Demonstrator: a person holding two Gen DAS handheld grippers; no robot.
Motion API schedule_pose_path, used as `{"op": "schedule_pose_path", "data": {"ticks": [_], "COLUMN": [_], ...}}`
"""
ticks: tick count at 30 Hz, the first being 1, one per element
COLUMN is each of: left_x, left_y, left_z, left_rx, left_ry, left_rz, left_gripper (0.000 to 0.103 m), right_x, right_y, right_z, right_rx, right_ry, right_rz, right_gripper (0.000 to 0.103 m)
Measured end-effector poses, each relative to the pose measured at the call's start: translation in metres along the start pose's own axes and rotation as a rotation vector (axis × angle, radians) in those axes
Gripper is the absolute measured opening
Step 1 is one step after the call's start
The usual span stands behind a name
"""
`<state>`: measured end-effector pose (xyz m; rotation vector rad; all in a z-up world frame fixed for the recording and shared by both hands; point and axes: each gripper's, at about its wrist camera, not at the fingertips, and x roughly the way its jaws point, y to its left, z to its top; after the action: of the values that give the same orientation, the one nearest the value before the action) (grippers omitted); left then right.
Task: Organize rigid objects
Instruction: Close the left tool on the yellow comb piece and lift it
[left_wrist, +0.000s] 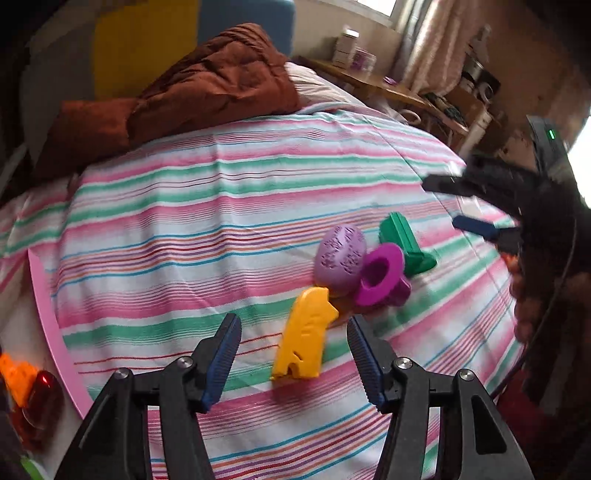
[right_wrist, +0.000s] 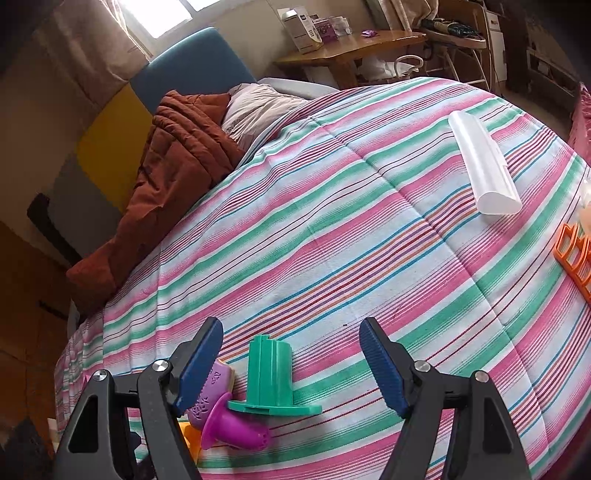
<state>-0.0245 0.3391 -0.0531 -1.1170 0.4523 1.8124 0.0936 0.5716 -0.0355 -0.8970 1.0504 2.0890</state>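
A yellow toy piece (left_wrist: 304, 334) lies on the striped bedspread between my left gripper's (left_wrist: 293, 328) open fingers, not touched. Behind it cluster a lilac embossed egg (left_wrist: 340, 258), a magenta funnel-shaped piece (left_wrist: 382, 275) and a green flanged piece (left_wrist: 404, 242). My right gripper (right_wrist: 291, 334) is open and empty, with the green piece (right_wrist: 271, 378) lying between its fingers, the magenta piece (right_wrist: 232, 424) and lilac egg (right_wrist: 208, 395) beside the left finger. The right gripper also shows in the left wrist view (left_wrist: 456, 203) at the right edge.
A pink tray edge (left_wrist: 48, 314) with orange and red objects (left_wrist: 29, 391) sits at the left. A white tube-like case (right_wrist: 484, 164) and an orange rack (right_wrist: 576, 254) lie on the bed's right. A brown duvet (right_wrist: 173, 158) and wooden desk (right_wrist: 351, 46) stand beyond.
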Motion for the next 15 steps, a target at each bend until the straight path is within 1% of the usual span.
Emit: {"op": "schedule_pose_path", "data": {"ticks": [2,4,6,7,8,10,12,14,15], "left_x": [0.009,0.02,0.033,0.038,0.043,0.04,0.035,0.027,0.023], "left_y": [-0.014,-0.019,-0.02,-0.019,-0.015,-0.01,-0.007,-0.003,-0.001], "left_z": [-0.003,-0.001,0.002,0.003,0.003,0.0,-0.006,-0.014,-0.019], "left_rx": [0.075,0.12,0.143,0.147,0.141,0.119,0.106,0.075,0.061], "left_ry": [0.023,0.035,0.059,0.068,0.074,0.052,0.042,0.033,0.031], "left_rz": [0.008,0.025,0.043,0.048,0.048,0.032,0.038,0.049,0.052], "left_gripper": [0.059,0.052,0.036,0.031,0.027,0.027,0.027,0.027,0.027], "right_x": [-0.001,-0.004,-0.005,-0.006,-0.007,-0.007,-0.008,-0.009,-0.009], "right_y": [0.0,0.0,0.0,0.0,0.0,0.001,0.006,0.017,0.023], "right_z": [0.0,0.001,0.001,0.002,0.002,0.003,0.003,0.0,-0.003], "right_rx": [0.004,0.002,0.002,0.003,0.003,0.001,-0.018,-0.064,-0.093], "right_ry": [-0.002,-0.009,-0.013,-0.013,-0.013,-0.008,0.006,0.021,0.036], "right_rz": [0.009,0.013,0.021,0.028,0.034,0.059,0.117,0.161,0.179], "right_gripper": [0.077,0.077,0.077,0.077,0.077,0.077,0.074,0.063,0.059]}}
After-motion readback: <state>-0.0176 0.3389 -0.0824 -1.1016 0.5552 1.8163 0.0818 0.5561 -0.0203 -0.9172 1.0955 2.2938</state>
